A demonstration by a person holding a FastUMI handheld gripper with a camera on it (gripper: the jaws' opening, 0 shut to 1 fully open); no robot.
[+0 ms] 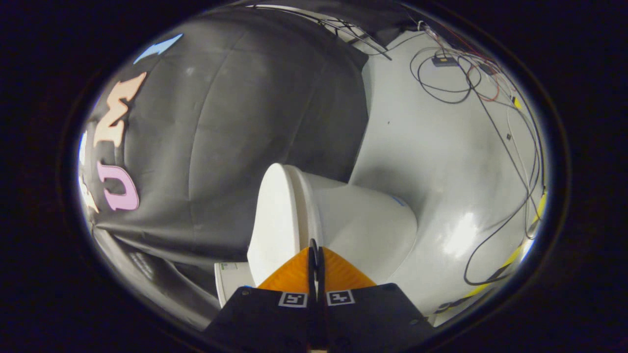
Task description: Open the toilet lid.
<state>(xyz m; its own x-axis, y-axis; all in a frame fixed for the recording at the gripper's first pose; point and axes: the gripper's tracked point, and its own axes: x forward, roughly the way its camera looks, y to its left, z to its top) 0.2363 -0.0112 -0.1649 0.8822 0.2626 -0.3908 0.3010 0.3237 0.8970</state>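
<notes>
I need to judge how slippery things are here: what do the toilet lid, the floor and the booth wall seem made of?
Toilet lid: smooth glossy white, probably plastic. Floor: pale, hard-looking sheet with bright glare patches. Booth wall: black cloth, creased and folded, matte. The hand-held gripper has its fingers closed together just at the lid's edge.

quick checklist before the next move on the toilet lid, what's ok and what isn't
1. Tool fingers together, nothing between them: ok.
2. Toilet lid in sight just ahead of the fingertips: ok.
3. Lid closed against the seat: cannot tell.
4. Fingertips touching the lid edge: cannot tell.
5. Toilet bowl free of clutter: ok.
6. Cables on the floor lie beyond the toilet, away from the tool: ok.
</notes>
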